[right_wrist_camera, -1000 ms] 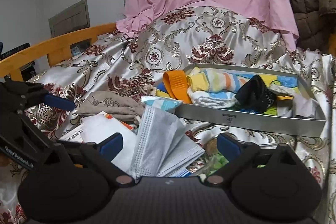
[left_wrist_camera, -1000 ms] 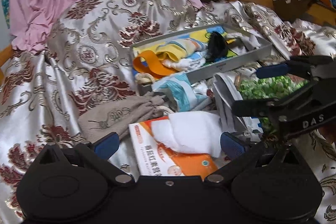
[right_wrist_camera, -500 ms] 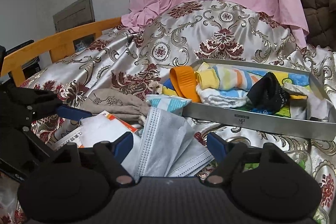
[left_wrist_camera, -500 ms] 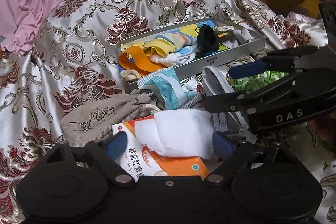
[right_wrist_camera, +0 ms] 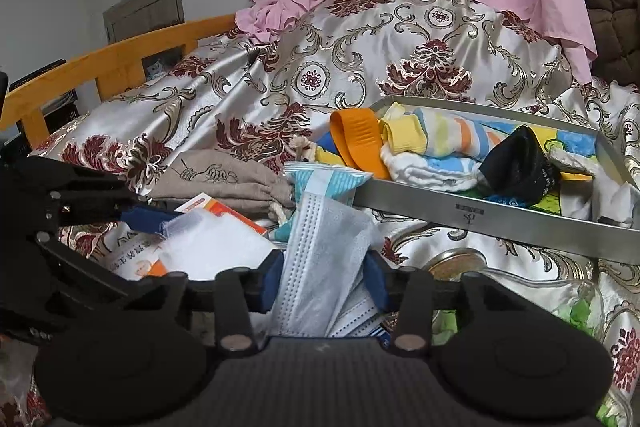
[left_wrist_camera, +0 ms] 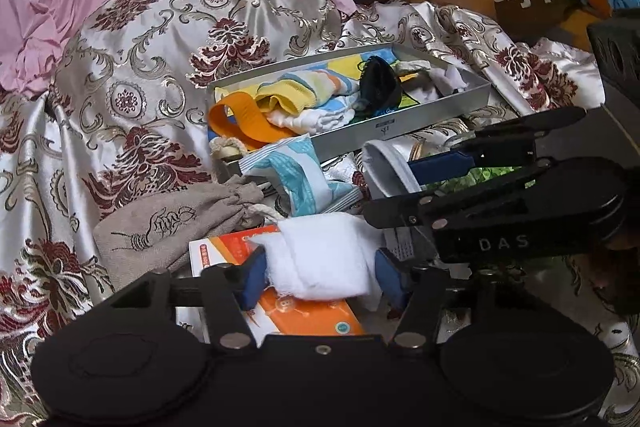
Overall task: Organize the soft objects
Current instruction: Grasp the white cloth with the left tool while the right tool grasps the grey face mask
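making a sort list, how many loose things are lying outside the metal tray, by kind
white gauze pad: 1
grey face mask: 1
beige drawstring pouch: 1
orange and white box: 1
blue and white packet: 1
total: 5, counting only what shows clearly

Bedroom: wooden bed rail (right_wrist_camera: 120, 57), bedspread (right_wrist_camera: 400, 39)

Both cameras sit low and close over the bed clutter, tilted down. Each sees the metal tray (left_wrist_camera: 404, 127) (right_wrist_camera: 492, 219): left view at one o'clock, right view at two.
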The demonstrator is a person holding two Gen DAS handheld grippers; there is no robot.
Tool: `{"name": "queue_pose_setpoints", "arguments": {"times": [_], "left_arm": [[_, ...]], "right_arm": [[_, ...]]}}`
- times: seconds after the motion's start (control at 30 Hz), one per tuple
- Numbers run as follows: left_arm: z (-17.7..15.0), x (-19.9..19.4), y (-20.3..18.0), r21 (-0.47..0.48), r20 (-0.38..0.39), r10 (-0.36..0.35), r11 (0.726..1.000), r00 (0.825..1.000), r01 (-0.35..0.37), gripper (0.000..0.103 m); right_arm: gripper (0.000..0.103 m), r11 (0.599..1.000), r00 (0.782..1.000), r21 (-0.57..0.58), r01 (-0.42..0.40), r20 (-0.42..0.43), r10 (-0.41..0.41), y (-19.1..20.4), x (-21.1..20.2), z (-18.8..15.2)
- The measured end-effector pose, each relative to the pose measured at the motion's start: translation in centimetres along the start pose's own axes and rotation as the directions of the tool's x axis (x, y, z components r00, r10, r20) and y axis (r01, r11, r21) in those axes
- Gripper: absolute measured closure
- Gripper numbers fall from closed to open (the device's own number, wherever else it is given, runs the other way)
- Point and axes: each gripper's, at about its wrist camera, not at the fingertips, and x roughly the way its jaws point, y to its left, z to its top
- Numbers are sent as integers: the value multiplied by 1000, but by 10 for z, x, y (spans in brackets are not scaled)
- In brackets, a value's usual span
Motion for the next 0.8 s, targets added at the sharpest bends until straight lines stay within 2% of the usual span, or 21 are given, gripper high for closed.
{"name": "queue_pose_setpoints", "arguments": {"times": [0.1, 0.27, 0.47, 0.6, 0.8], "left_arm": [[0, 0, 1, -22, 2, -10, 1000, 1000, 10, 53], [0, 0, -1, -10, 3, 1, 1000, 1000, -1, 64], [0, 0, -3, -9, 0, -10, 1000, 1000, 10, 88], [-1, -1, -6, -4, 2, -17, 1000, 1000, 17, 91], [2, -9, -9, -15, 34, 13, 1000, 999, -13, 93]], "right_arm": [[60, 1000, 1000, -6, 2, -7, -2, 1, 0, -1], [67, 1000, 1000, -11, 7, -8, -7, 2, -1, 0], [79, 1000, 1000, -4, 12, -13, -12, 1, -1, 0], [82, 1000, 1000, -12, 19, -12, -19, 2, -2, 0], [90, 1000, 999, -9, 28, 30, -27, 1, -11, 4]]}}
